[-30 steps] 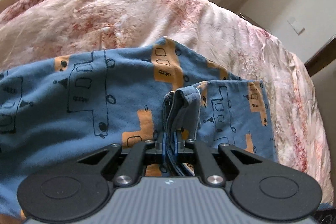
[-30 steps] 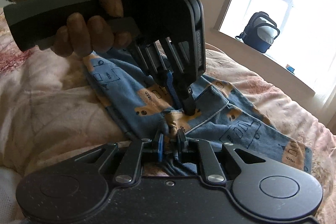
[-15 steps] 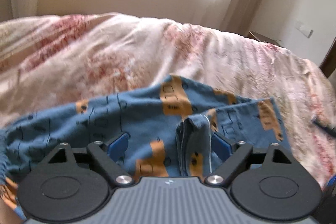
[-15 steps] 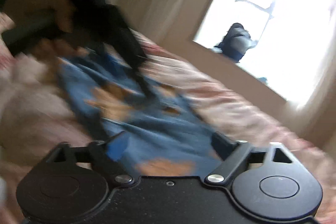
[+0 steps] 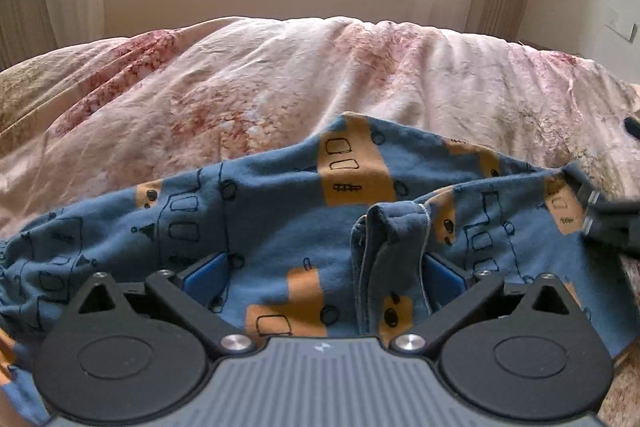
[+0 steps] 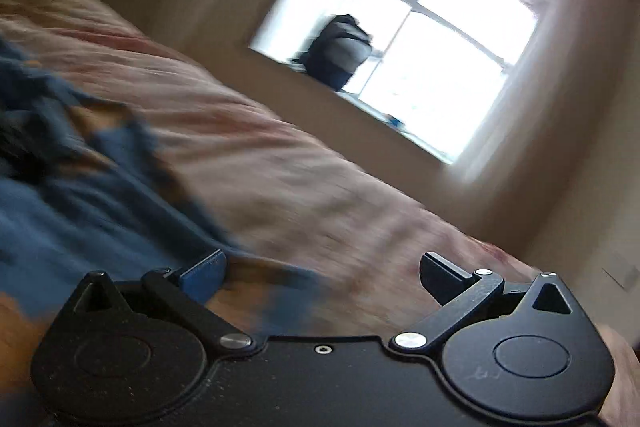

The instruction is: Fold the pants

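The blue cotton pants with orange truck prints (image 5: 280,227) lie spread on the pink floral bedspread (image 5: 280,75). The left gripper (image 5: 324,277) hangs with fingers wide apart around a bunched fold at five o'clock, holding nothing. The right gripper (image 6: 320,277), blurred, gapes empty too, likely between folds.

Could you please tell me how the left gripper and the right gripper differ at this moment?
The left gripper has a grey ribbed body; the right gripper has a black one. The left sits level over the pants, a bunched fold between its fingers; the right is tilted, mostly over the bedspread. Both are open.
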A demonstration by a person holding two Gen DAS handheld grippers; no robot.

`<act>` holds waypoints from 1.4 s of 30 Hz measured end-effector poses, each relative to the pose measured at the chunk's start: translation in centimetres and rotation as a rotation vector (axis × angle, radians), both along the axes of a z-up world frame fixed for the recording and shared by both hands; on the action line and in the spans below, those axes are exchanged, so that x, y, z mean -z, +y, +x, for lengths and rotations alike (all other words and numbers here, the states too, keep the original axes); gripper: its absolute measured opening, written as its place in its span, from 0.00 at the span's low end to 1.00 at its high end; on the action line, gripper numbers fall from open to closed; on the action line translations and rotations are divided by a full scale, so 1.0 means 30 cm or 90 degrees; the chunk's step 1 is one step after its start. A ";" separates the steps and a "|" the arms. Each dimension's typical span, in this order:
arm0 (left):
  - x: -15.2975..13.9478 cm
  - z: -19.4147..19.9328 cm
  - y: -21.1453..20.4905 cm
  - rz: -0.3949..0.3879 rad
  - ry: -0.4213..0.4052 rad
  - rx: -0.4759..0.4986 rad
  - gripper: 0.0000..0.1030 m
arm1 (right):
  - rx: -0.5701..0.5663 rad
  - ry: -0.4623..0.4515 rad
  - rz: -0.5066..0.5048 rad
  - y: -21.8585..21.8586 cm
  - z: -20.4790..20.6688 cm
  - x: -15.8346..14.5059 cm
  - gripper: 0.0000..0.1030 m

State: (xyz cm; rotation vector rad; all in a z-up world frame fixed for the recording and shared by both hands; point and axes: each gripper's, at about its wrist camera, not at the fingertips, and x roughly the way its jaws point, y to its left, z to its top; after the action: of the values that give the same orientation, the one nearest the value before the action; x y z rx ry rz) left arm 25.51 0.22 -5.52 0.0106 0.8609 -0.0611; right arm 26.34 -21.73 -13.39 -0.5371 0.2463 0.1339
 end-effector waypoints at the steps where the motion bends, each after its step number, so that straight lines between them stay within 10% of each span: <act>1: -0.006 0.001 0.000 0.001 0.005 -0.003 1.00 | 0.028 -0.006 0.002 -0.042 0.022 -0.004 0.99; 5: -0.055 -0.017 -0.018 -0.011 -0.020 -0.032 1.00 | 0.129 -0.003 0.045 -0.170 0.079 -0.030 0.99; 13: -0.012 0.031 0.008 -0.035 -0.002 -0.078 1.00 | -0.005 0.027 0.099 -0.071 -0.048 -0.098 0.99; 24: -0.060 -0.190 0.034 -0.092 -0.018 -0.058 1.00 | -0.068 0.117 0.017 0.035 -0.311 -0.082 0.99; 28: -0.004 -0.269 0.031 -0.001 -0.051 -0.002 0.99 | -0.009 0.138 -0.045 -0.005 -0.360 -0.007 0.99; 33: -0.055 -0.297 0.140 -0.083 -0.032 -0.003 1.00 | 0.080 0.129 0.000 -0.086 -0.365 -0.066 0.99; 42: -0.071 -0.434 0.383 -0.128 -0.121 -0.096 1.00 | -0.069 0.082 -0.024 0.188 -0.288 -0.128 0.99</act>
State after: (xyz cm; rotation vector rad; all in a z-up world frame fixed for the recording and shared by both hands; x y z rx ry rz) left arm 12.48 11.71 -3.41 -0.2337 0.6611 -0.0047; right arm 17.69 -16.10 -9.54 -0.5807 0.3451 0.2706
